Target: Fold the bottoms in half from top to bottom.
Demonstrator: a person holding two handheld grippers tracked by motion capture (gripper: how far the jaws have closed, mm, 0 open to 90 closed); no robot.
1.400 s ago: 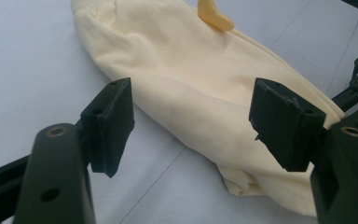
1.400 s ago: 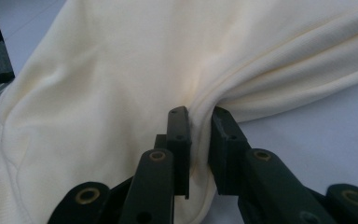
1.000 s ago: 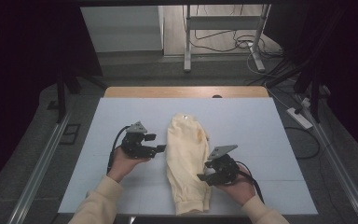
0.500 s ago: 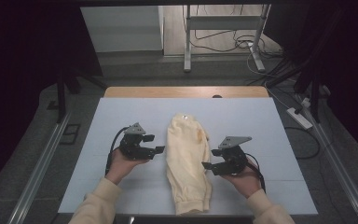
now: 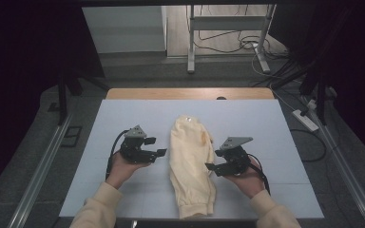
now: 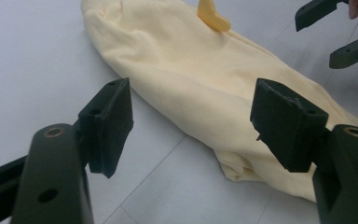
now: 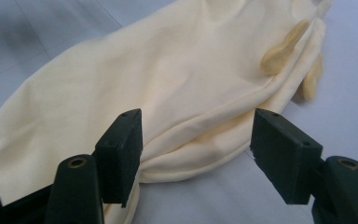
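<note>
On the surface: a pale grey-blue flat surface [image 5: 123, 118] is carrying a pale yellow soft fabric garment [image 5: 190, 166], folded into a long narrow bundle and lying lengthwise down the middle, its ribbed hem towards your edge.
Garment detail: a darker yellow patch [image 6: 212, 18] is showing on the cloth near its far end; in the right gripper view two such patches are sitting at the bundle's edge.
Left gripper: you are holding the black two-jaw left gripper [image 5: 159, 147] just beside the bundle's left side, its jaws standing spread apart with nothing between them but surface and the cloth's edge beyond.
Right gripper: you are holding the black two-jaw right gripper [image 5: 211, 168] at the bundle's right side, jaws spread wide, the folded edge of the cloth lying between and in front of them; whether a jaw is touching the cloth, you cannot tell.
Hands: your left hand [image 5: 123, 167] and right hand [image 5: 247, 183] are wrapping the gripper bodies, cream sleeves [image 5: 100, 209] coming in from the near edge.
</note>
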